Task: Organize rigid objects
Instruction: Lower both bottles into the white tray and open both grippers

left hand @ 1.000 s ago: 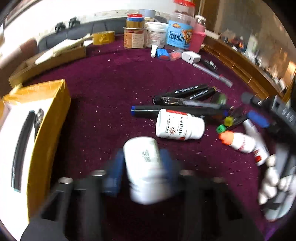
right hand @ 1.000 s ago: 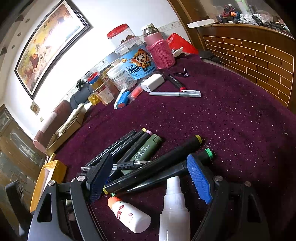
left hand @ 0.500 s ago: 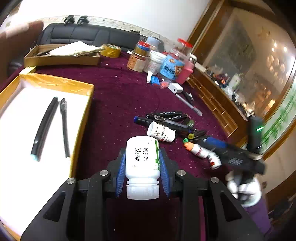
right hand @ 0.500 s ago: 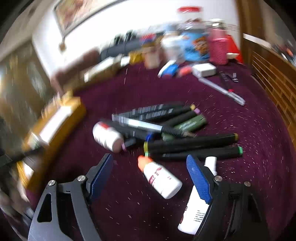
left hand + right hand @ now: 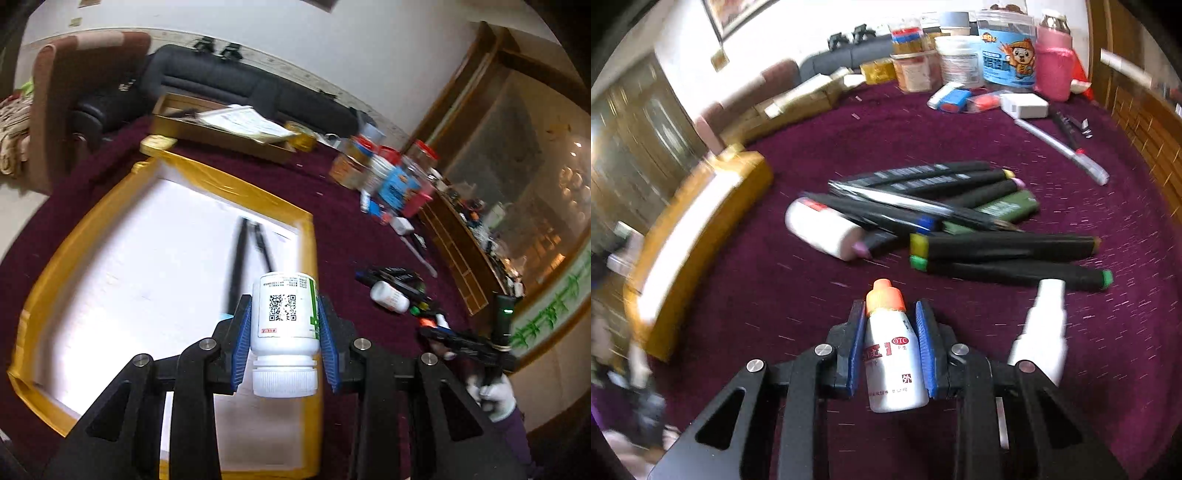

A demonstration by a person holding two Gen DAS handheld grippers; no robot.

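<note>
**Two bottles gripped, tray next**

Left wrist view: the left tool [image 5: 283,334] is clenched on a white pill bottle [image 5: 284,325], held above the yellow-rimmed tray [image 5: 236,192]; lowering and release look next.

Right wrist view: the right tool [image 5: 891,345] has just been closing and now grips the orange-capped dropper bottle [image 5: 892,354] on the purple surface [image 5: 775,295]; lifting comes next.

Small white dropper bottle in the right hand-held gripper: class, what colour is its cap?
Orange, clearest in the right wrist view.

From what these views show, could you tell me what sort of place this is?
Most likely a home living room: a black sofa and an armchair line the wall, a framed picture hangs above, and food jars crowd the purple-clothed table.
</note>
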